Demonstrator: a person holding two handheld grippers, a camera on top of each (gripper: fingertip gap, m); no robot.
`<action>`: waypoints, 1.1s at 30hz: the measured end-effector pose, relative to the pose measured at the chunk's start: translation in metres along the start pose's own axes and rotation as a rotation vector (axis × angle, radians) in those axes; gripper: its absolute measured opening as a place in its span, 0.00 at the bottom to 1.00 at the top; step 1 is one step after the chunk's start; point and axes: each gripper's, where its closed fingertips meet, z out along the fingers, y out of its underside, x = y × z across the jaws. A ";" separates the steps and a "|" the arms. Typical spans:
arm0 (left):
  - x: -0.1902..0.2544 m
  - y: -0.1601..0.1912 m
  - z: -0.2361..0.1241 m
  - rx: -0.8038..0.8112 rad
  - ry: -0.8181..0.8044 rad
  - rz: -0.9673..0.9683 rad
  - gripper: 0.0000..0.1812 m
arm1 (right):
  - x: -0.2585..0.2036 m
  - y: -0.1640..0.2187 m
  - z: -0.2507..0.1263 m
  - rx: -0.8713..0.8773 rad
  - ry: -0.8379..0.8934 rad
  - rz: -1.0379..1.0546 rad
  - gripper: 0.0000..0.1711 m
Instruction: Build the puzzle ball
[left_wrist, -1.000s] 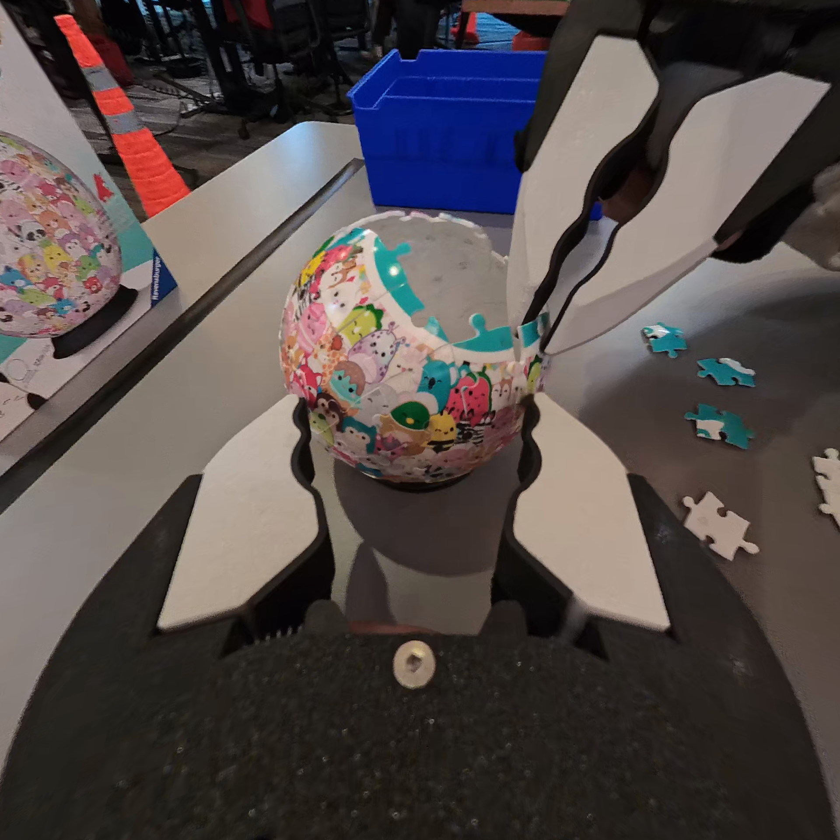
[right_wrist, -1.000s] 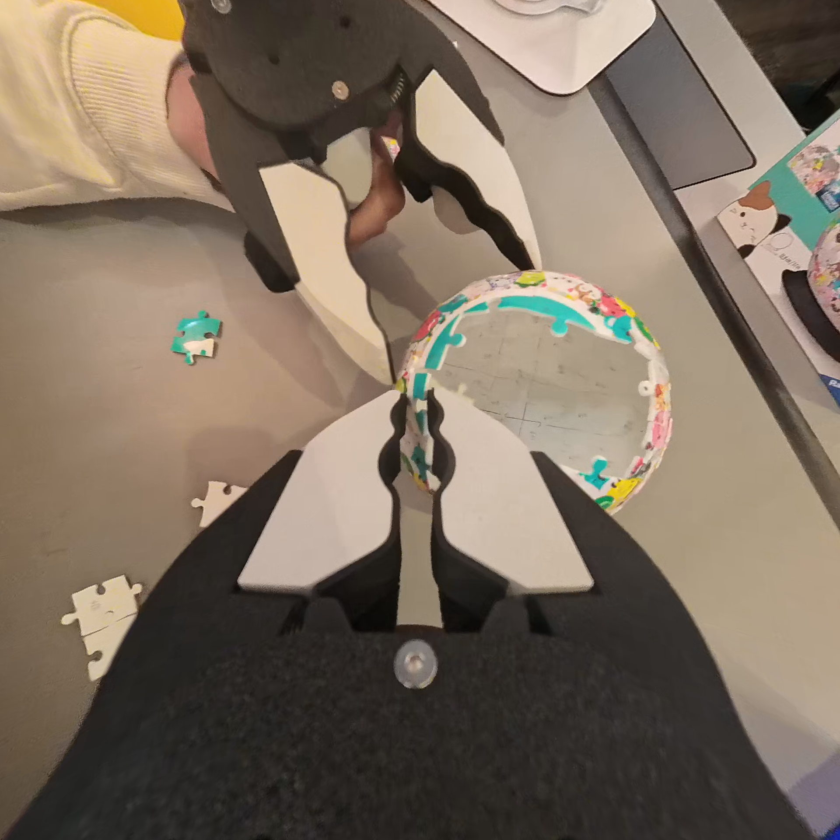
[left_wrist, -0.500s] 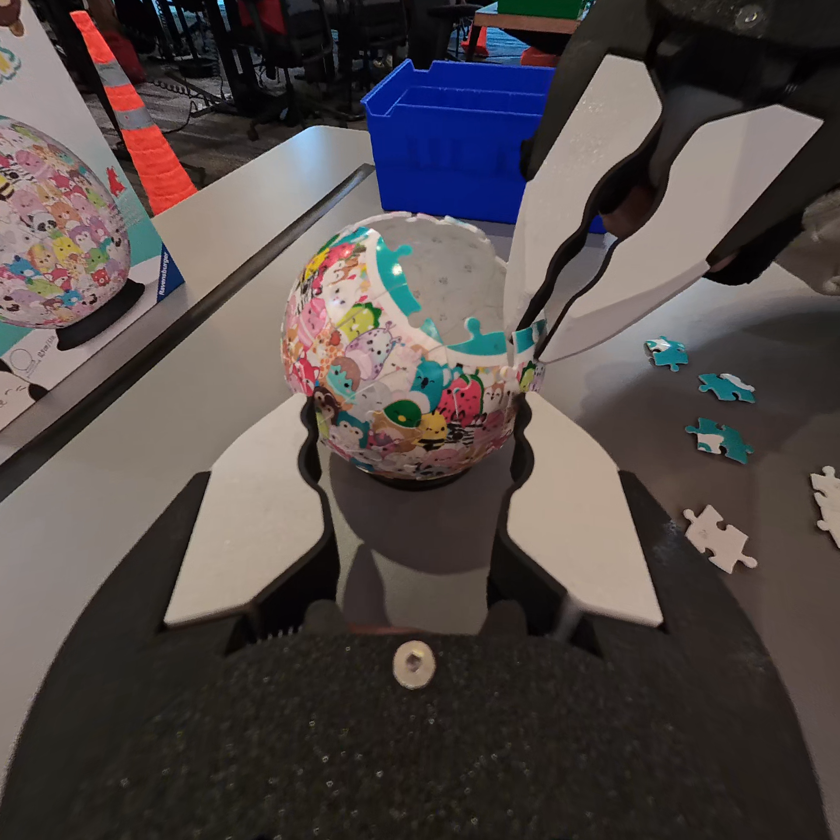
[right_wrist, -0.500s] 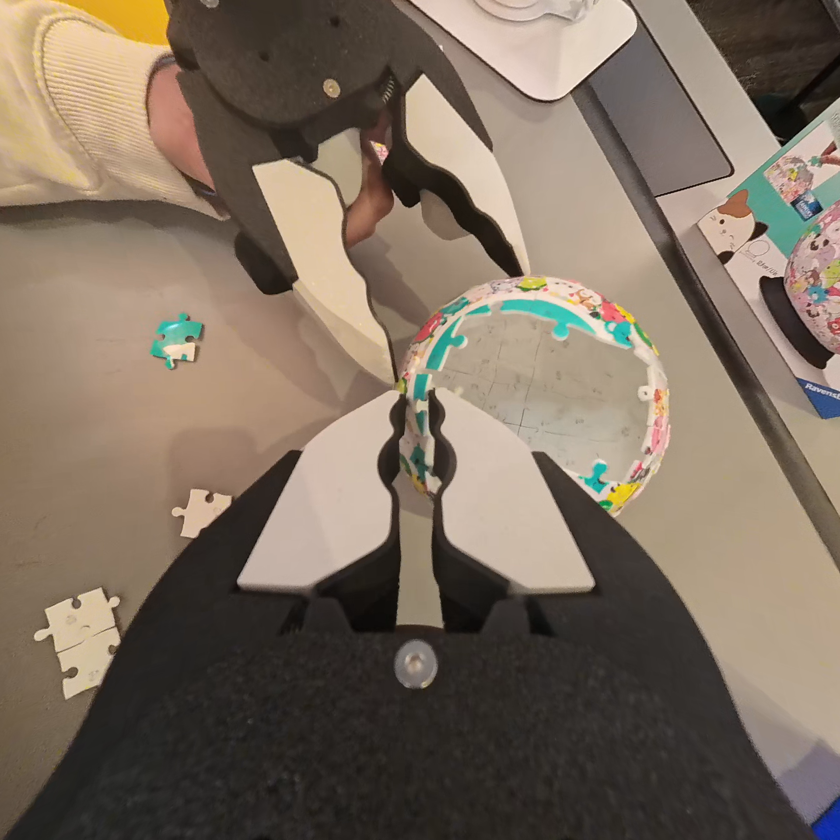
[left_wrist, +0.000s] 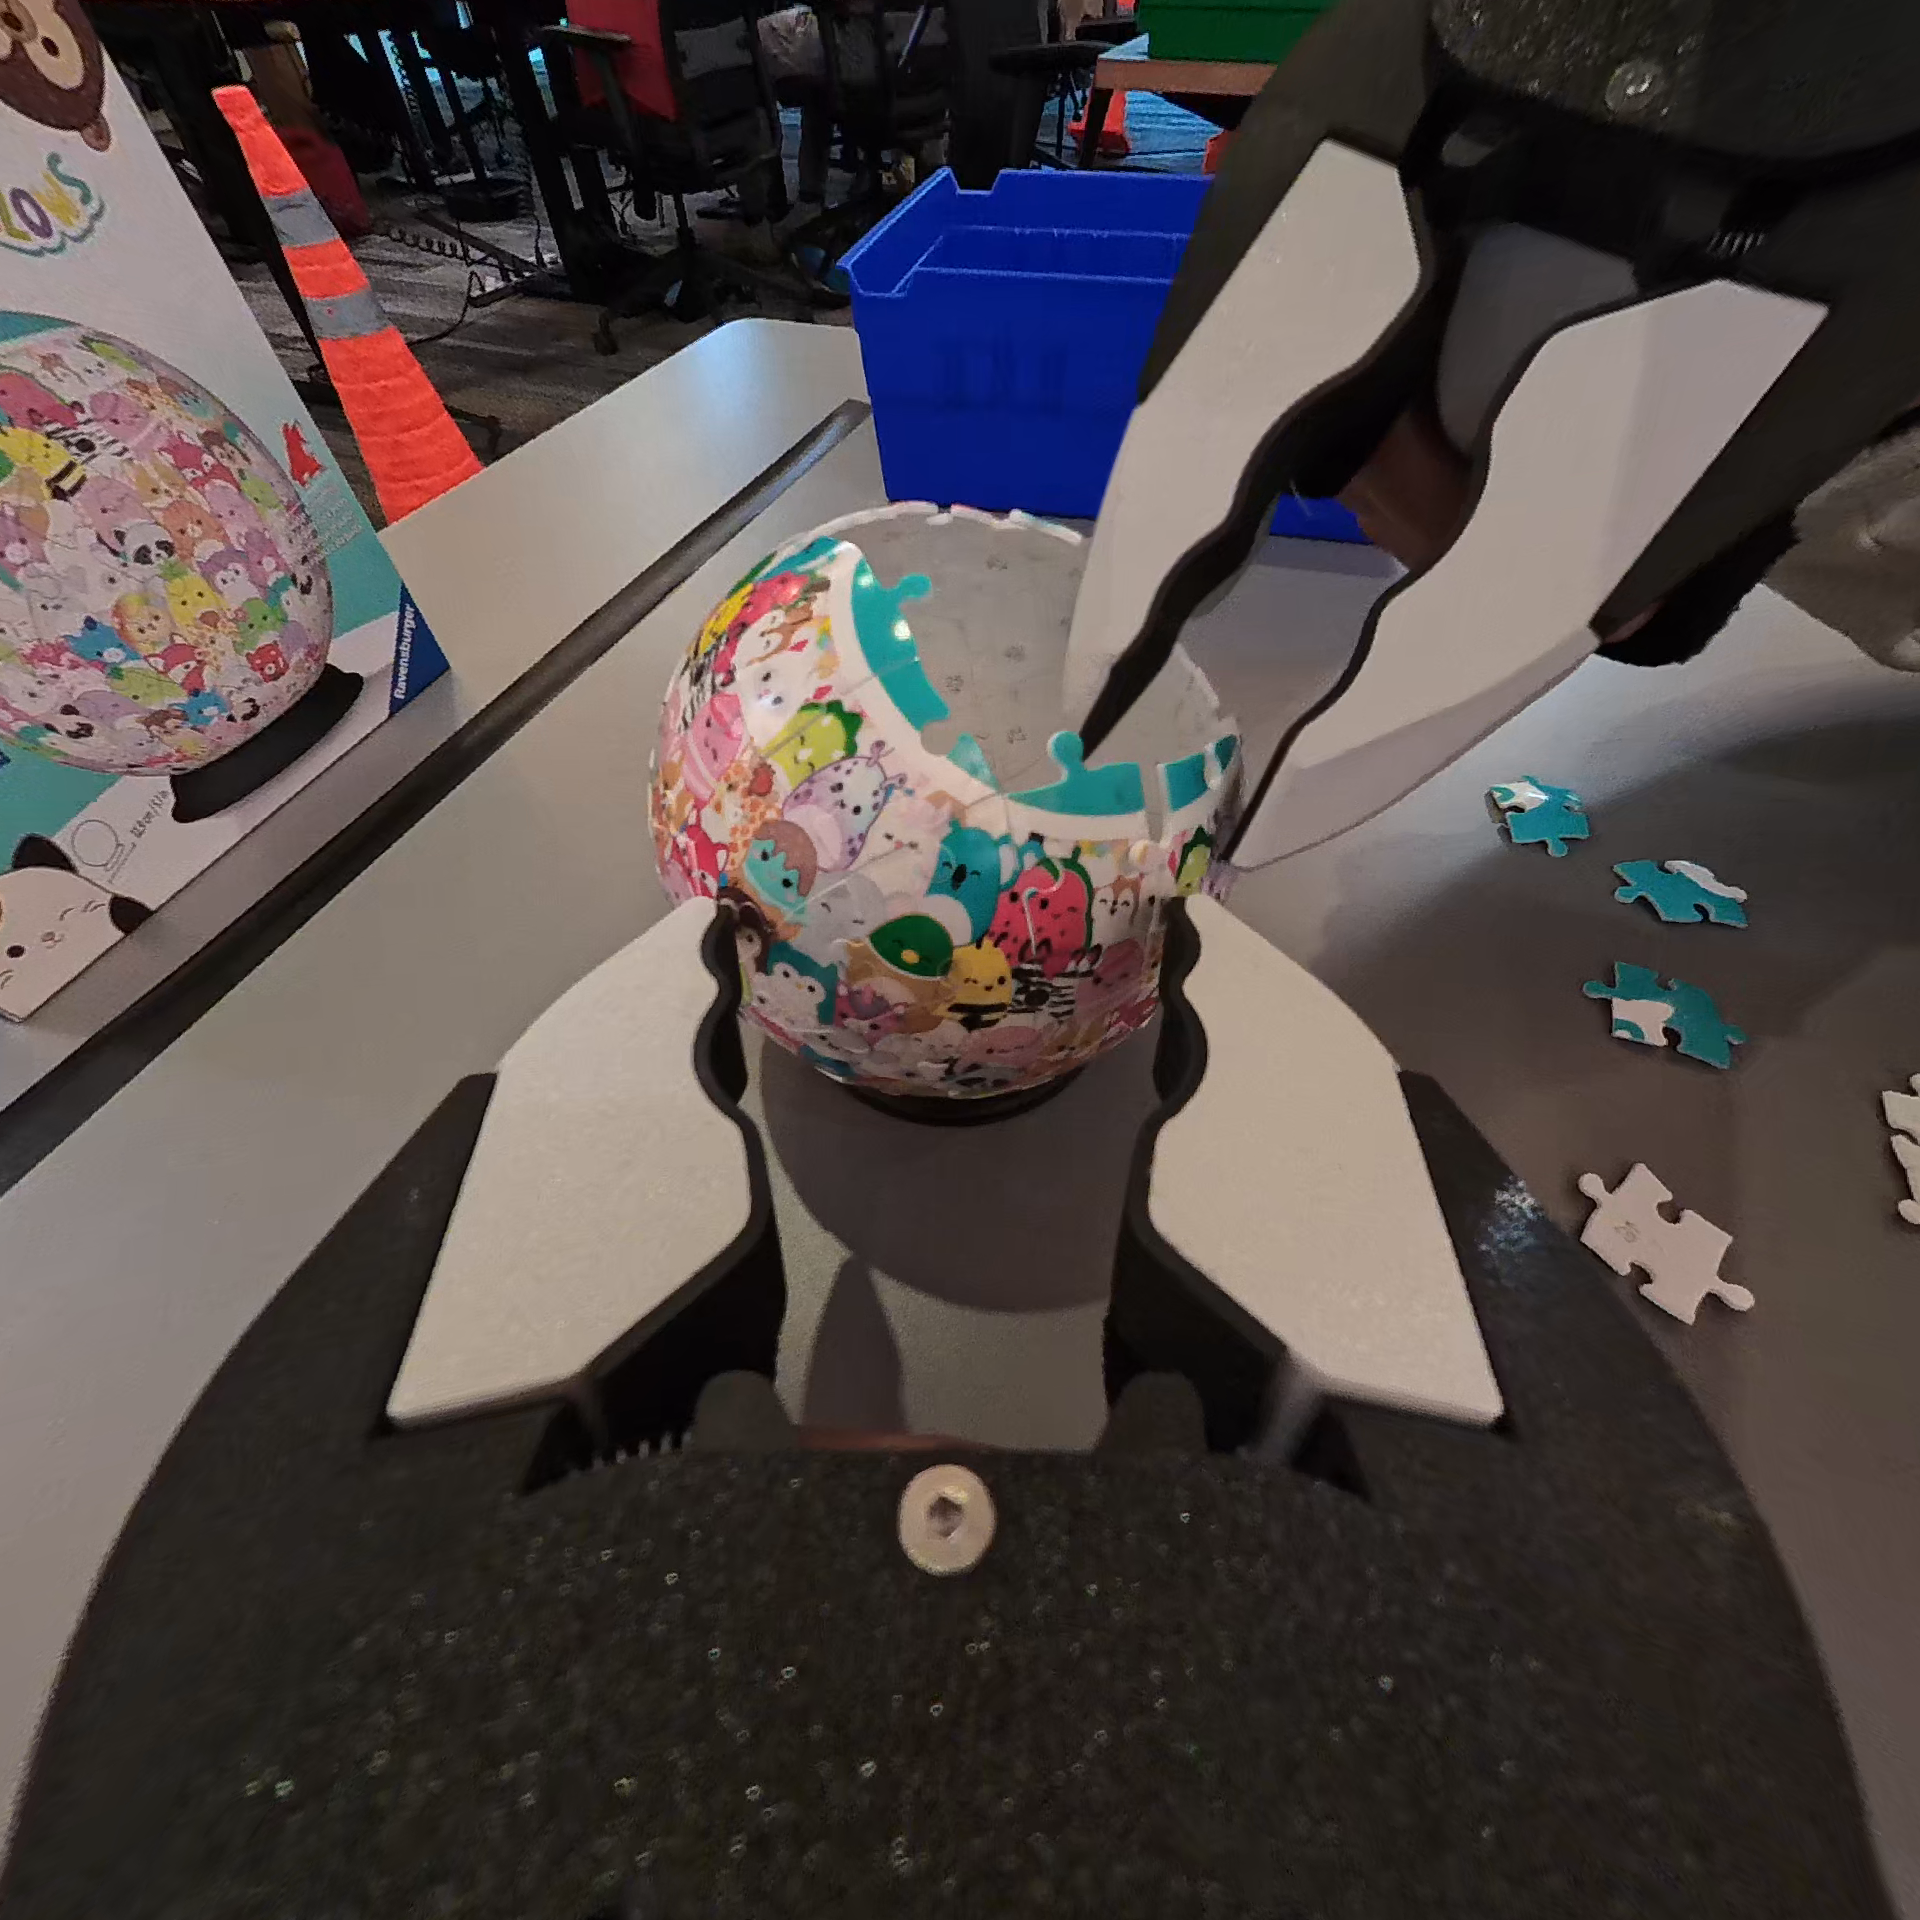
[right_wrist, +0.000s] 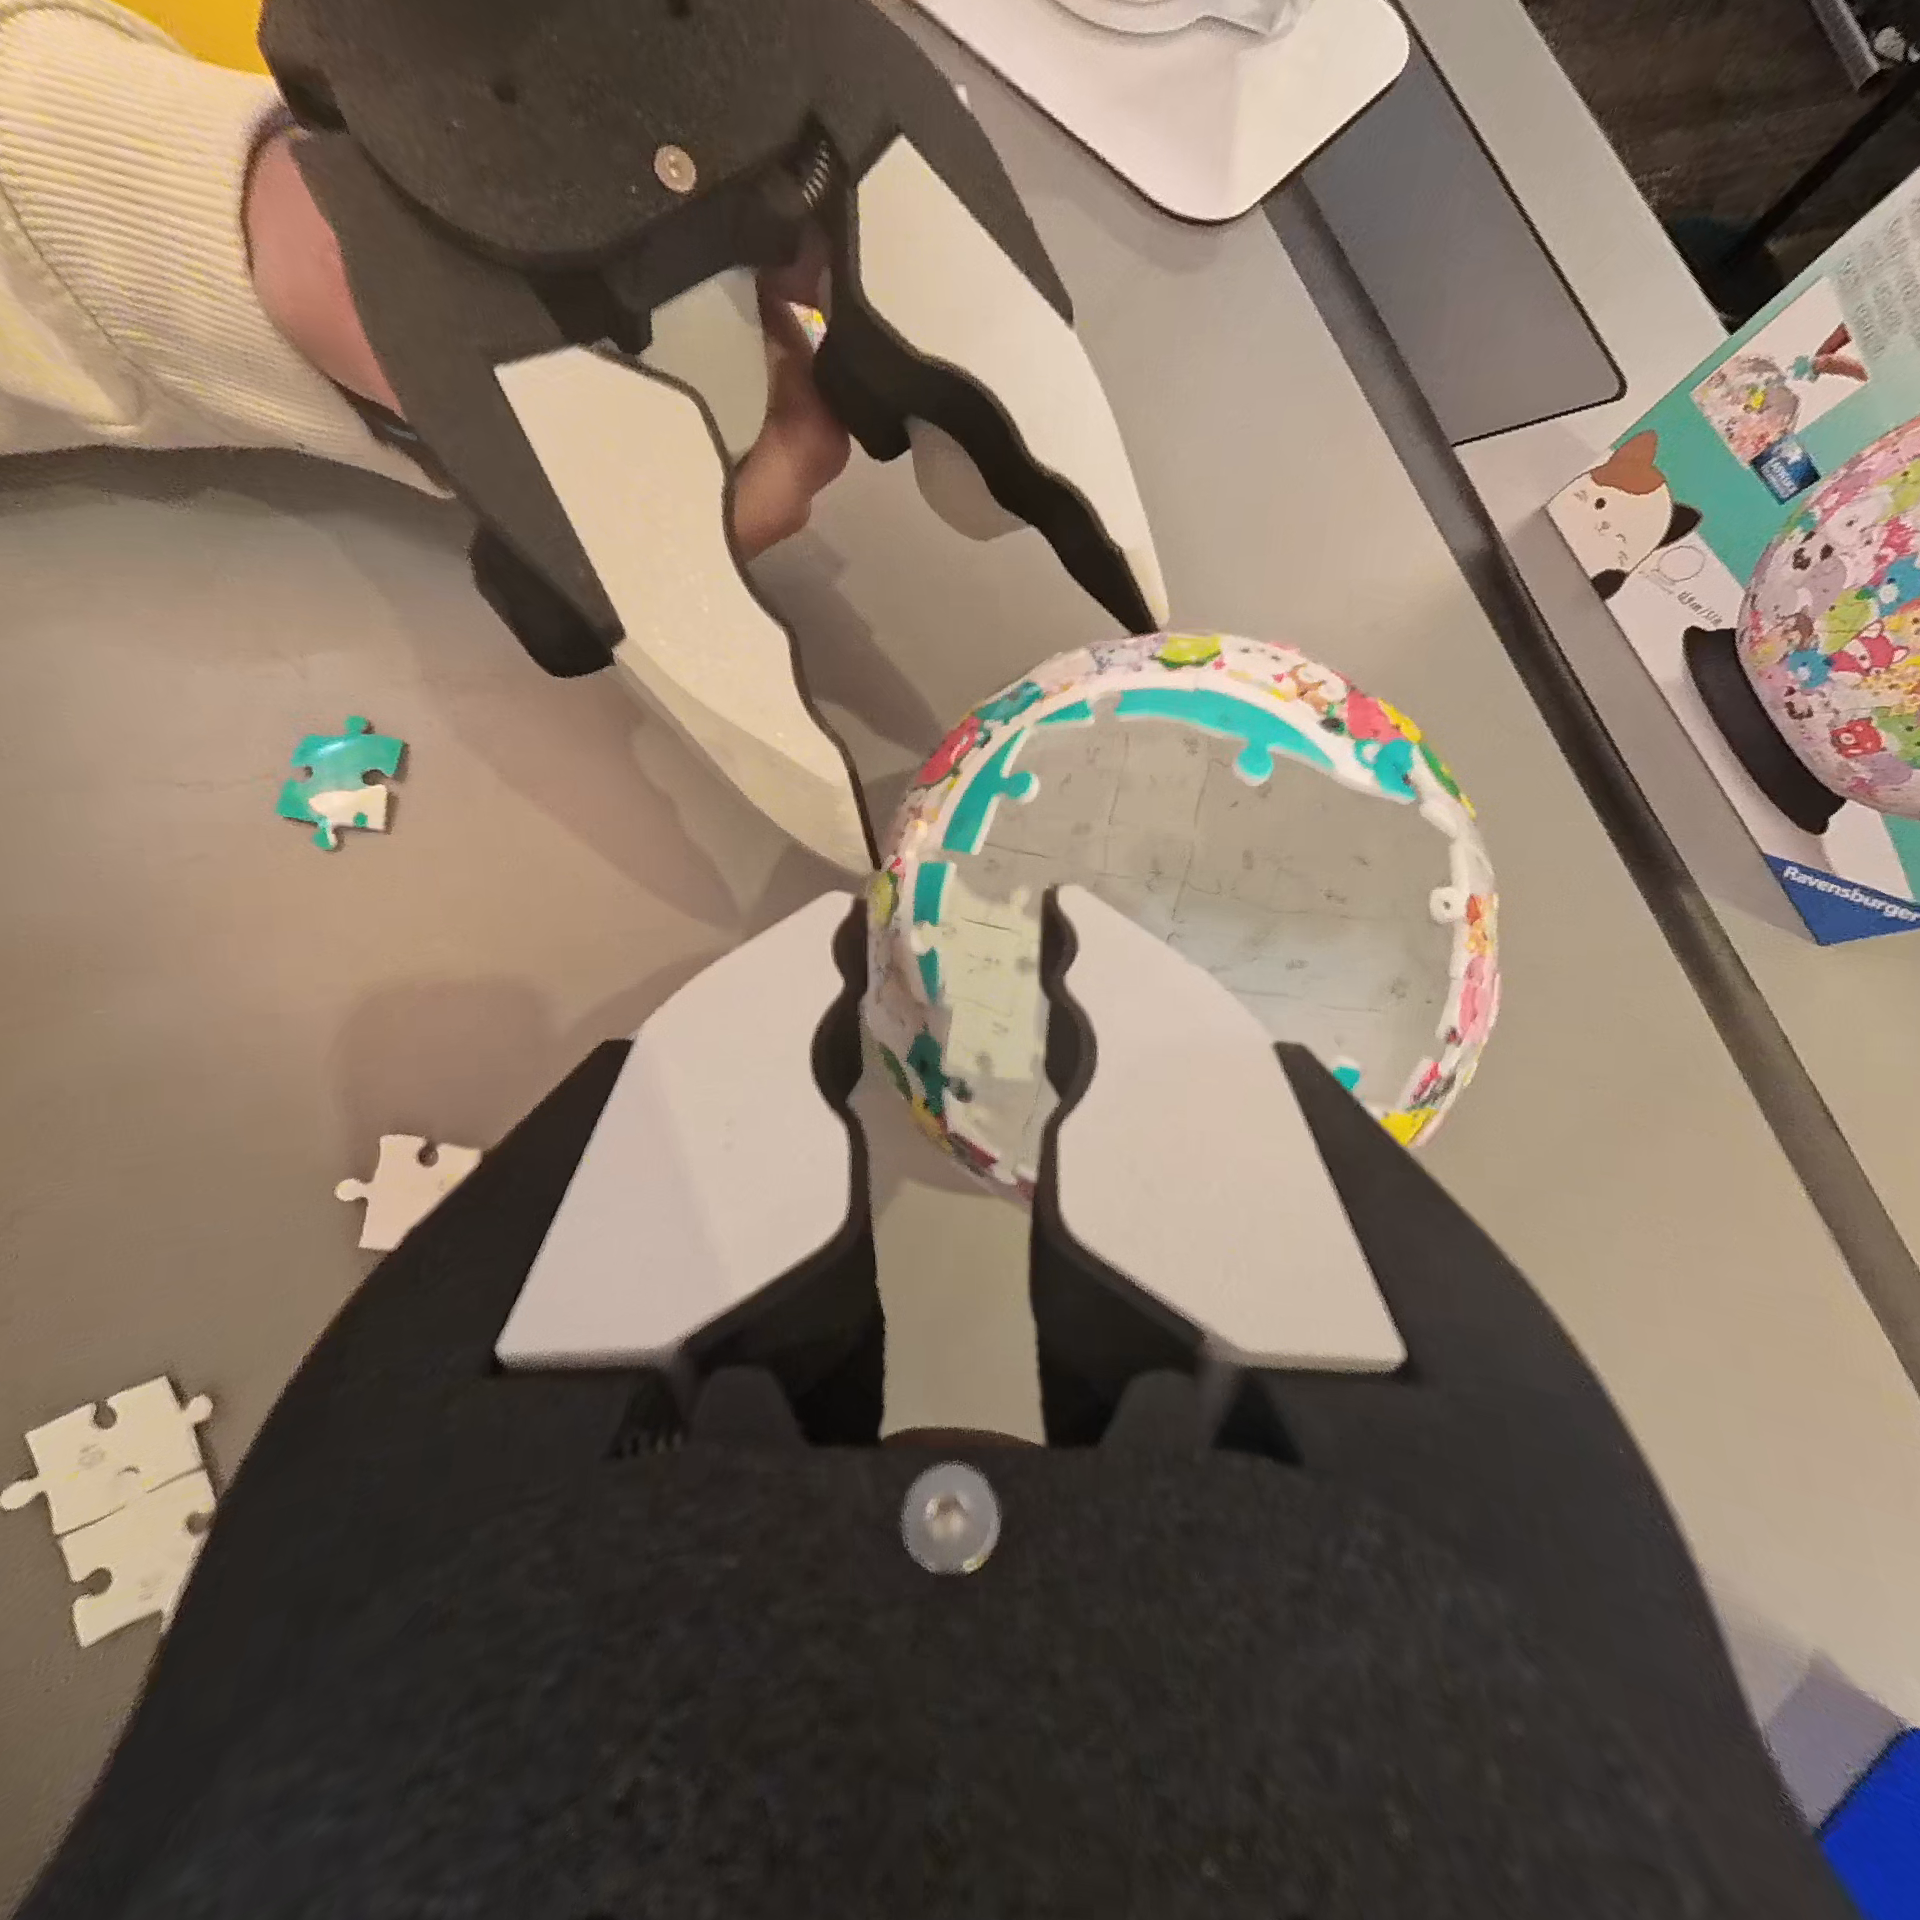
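Observation:
The puzzle ball (left_wrist: 883, 831) is a half-built, many-coloured shell with an open top, standing on a black stand (left_wrist: 966, 1101). It also shows in the right wrist view (right_wrist: 1195, 883). My left gripper (left_wrist: 945, 914) has one finger against each side of the ball and holds it; it shows in the right wrist view (right_wrist: 1008, 743) too. My right gripper (right_wrist: 951, 909) is open, one finger inside the shell and one outside, astride the teal rim (right_wrist: 930, 914). In the left wrist view it (left_wrist: 1164, 800) comes down from the upper right over a teal rim piece (left_wrist: 1195, 774).
Loose teal pieces (left_wrist: 1662, 1013) and a face-down white piece (left_wrist: 1662, 1242) lie right of the ball. One teal piece (right_wrist: 338, 779) and white pieces (right_wrist: 114, 1475) show in the right wrist view. The puzzle box (left_wrist: 156, 623) stands left; a blue bin (left_wrist: 1008, 343) stands behind.
My right gripper was shut on the teal piece at the ball's rim and has opened; the piece stays in the rim. My left gripper still holds the ball.

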 end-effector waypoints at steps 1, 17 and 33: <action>0.000 0.000 0.000 0.000 0.001 0.002 0.43 | 0.000 -0.002 0.001 0.002 0.001 -0.004 0.18; -0.007 -0.010 -0.010 0.035 0.047 0.012 0.33 | 0.009 -0.005 -0.002 0.064 0.036 0.016 0.18; -0.005 -0.002 0.010 -0.023 0.204 -0.043 0.55 | 0.013 -0.008 0.003 0.070 0.064 0.021 0.20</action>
